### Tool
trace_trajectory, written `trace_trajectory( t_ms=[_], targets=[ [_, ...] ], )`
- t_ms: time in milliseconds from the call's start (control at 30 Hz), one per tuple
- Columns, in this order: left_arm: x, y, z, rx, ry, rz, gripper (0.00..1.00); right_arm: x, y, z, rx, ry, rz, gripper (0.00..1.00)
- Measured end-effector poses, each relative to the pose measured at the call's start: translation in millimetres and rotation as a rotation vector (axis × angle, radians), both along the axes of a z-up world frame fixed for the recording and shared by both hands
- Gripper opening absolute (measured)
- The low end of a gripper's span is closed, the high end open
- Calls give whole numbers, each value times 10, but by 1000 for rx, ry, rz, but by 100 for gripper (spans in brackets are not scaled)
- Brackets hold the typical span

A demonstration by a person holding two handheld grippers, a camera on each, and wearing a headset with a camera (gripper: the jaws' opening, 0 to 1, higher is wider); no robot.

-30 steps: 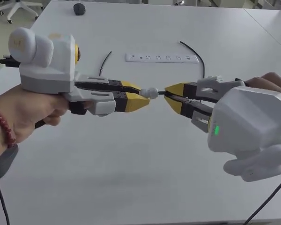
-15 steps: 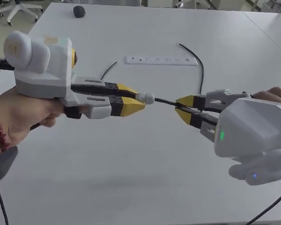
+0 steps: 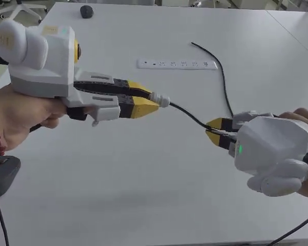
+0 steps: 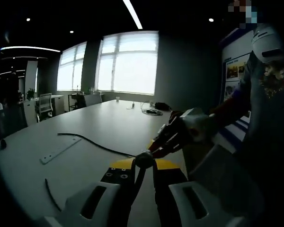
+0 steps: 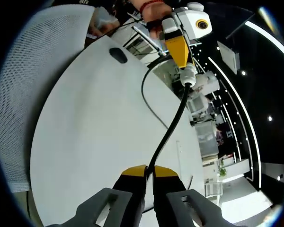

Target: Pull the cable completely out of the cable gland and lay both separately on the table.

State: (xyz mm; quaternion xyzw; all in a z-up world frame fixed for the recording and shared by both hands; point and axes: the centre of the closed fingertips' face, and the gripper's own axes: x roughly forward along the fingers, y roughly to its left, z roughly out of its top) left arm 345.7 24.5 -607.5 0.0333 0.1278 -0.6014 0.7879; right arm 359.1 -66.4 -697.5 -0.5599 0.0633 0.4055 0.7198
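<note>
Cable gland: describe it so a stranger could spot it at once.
Over the white table, find the yellow-tipped left gripper. The cable gland is the small whitish fitting pinched there, the only piece with the black cable running from it.

A white table (image 3: 143,169) carries a long white power strip (image 3: 177,64), lying flat toward its far side. Well beyond the strip's left end, near the far edge, sits a dark oval object (image 3: 86,10). A black cable (image 3: 220,69) trails across the tabletop past the strip's right end. In the left gripper view, a short black wire (image 4: 49,191) lies just off one end of the strip.
</note>
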Motion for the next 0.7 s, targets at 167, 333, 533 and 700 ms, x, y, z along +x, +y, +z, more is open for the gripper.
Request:
trace_trajectory(
  t_ms=[167,333,533,700],
  targets=[
    [7,-3,12,4,-3,-1,16,23,-47,-17,19,33,-41,0],
    [20,9,48,8,-14,1,16,35,-124,-117,51,98,-88,0],
    [60,32,91,4,-21,9,16,46,-330,-433,15,214,-179,0],
    [118,64,158,-12,-30,24,16,73,-469,-622,13,267,-224,0]
  ],
)
